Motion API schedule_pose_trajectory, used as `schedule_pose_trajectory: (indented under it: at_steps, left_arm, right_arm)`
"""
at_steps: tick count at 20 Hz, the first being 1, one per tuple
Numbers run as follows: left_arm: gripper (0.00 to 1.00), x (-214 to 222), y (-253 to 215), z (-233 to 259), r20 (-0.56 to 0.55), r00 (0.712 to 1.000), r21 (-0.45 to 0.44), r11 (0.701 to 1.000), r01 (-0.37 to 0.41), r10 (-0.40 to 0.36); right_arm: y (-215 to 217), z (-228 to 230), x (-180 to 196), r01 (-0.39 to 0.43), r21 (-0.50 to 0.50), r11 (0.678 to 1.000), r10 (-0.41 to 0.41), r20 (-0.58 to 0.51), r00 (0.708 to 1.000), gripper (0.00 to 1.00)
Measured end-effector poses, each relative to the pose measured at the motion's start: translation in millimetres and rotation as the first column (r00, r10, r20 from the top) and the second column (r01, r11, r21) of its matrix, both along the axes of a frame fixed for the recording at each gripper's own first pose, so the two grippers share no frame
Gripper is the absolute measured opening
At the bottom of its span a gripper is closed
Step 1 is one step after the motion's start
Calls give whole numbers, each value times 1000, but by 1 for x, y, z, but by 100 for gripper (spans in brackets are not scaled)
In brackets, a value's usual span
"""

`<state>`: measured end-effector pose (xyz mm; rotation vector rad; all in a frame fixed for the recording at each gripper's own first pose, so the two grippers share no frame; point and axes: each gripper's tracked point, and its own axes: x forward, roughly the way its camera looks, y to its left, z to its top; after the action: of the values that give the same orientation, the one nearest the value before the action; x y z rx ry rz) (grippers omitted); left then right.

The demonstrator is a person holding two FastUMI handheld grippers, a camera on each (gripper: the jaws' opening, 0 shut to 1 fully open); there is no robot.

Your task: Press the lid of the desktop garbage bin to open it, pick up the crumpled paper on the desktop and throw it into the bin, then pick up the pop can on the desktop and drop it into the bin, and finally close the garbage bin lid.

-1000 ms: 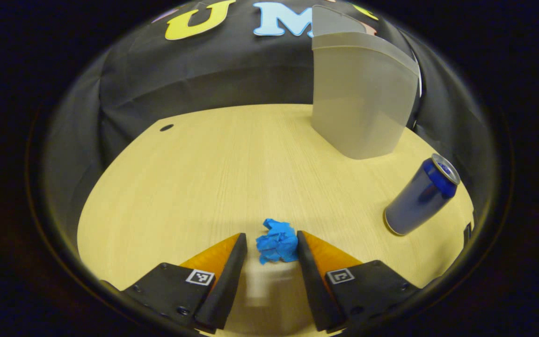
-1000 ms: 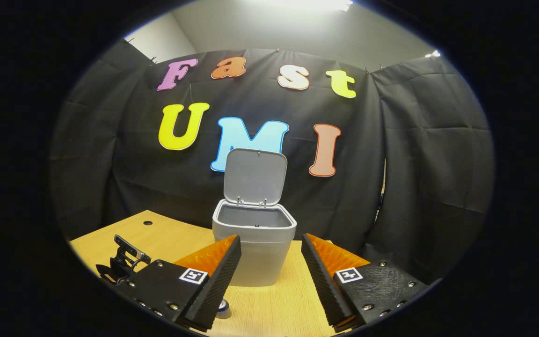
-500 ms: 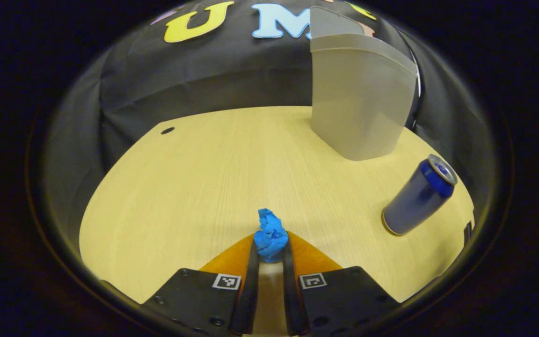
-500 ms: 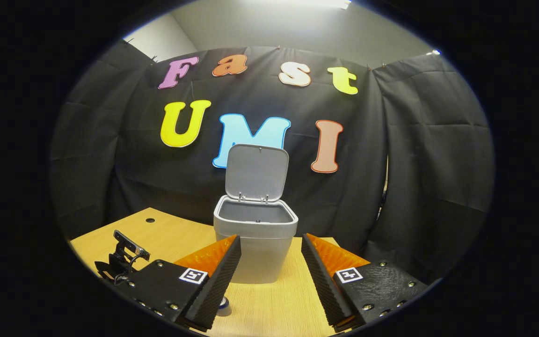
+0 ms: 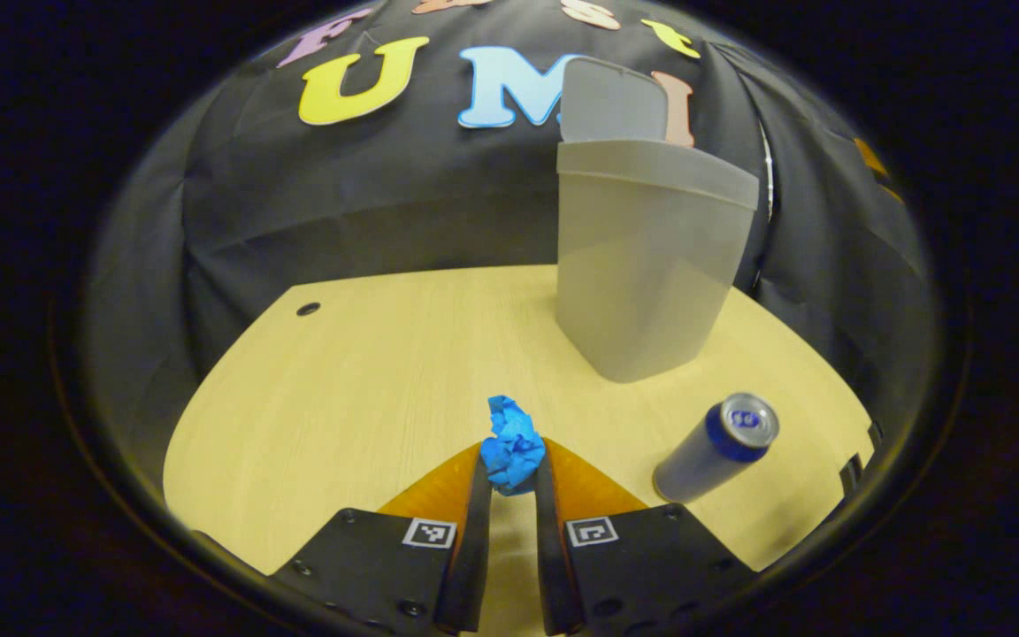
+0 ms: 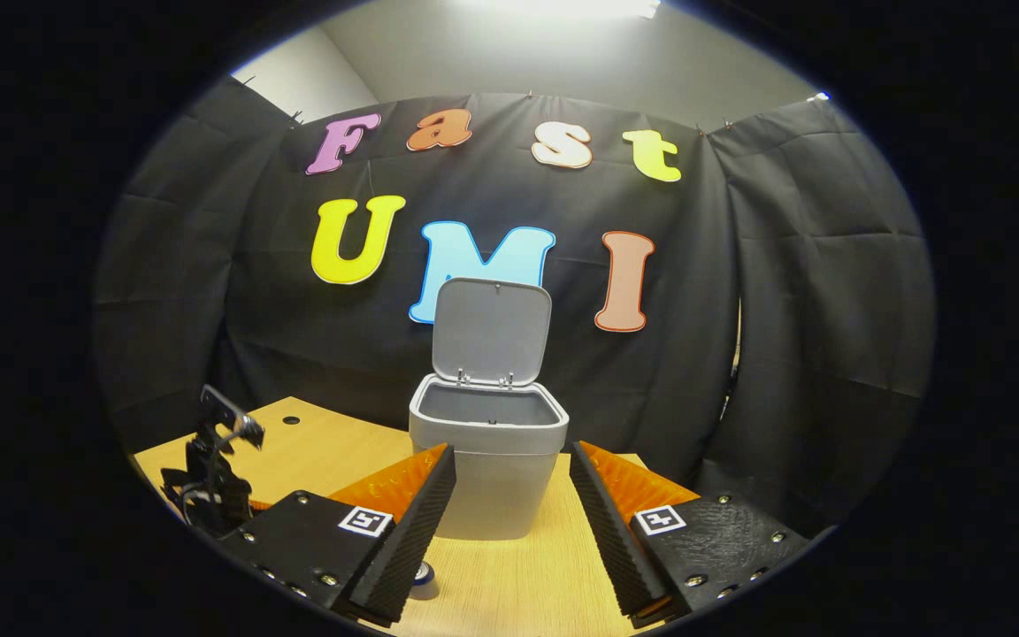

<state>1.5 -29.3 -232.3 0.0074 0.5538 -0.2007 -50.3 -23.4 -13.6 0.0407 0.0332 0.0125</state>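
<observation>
Presently the left tool (image 5: 510, 469) was clamped on the crumpled blue paper ball (image 5: 511, 442) above the pale wooden worktop (image 5: 368, 389); the right tool (image 6: 509, 513) stood apart; the thin pinch risked dropping it short of the open grey plastic bin (image 6: 489, 442)

left tongs (image 5: 510, 469) nearly closed, right tongs (image 6: 509, 482) spread

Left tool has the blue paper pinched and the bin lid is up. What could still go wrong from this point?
The crumpled paper sits at the very ends of the left tool, so it could slip out on the way. The pop can stands between that tool and the bin; a low sweep might knock it over. The lid stands upright and could be bumped shut.
</observation>
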Motion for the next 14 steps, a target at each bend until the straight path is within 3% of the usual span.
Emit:
schedule_pose_trajectory:
  at_steps: [8, 14]
  left_arm:
    - [31, 37, -44, 89, 180, 979, 20, 995, 97, -99]
    - [31, 74, -84, 154, 268, 955, -80, 985, 151, -125]
  right_arm:
    - [-31, -5, 6, 54, 35, 998, -54, 13, 998, 84]
    - [-56, -16, 14, 113, 59, 992, -113, -6, 994, 85]
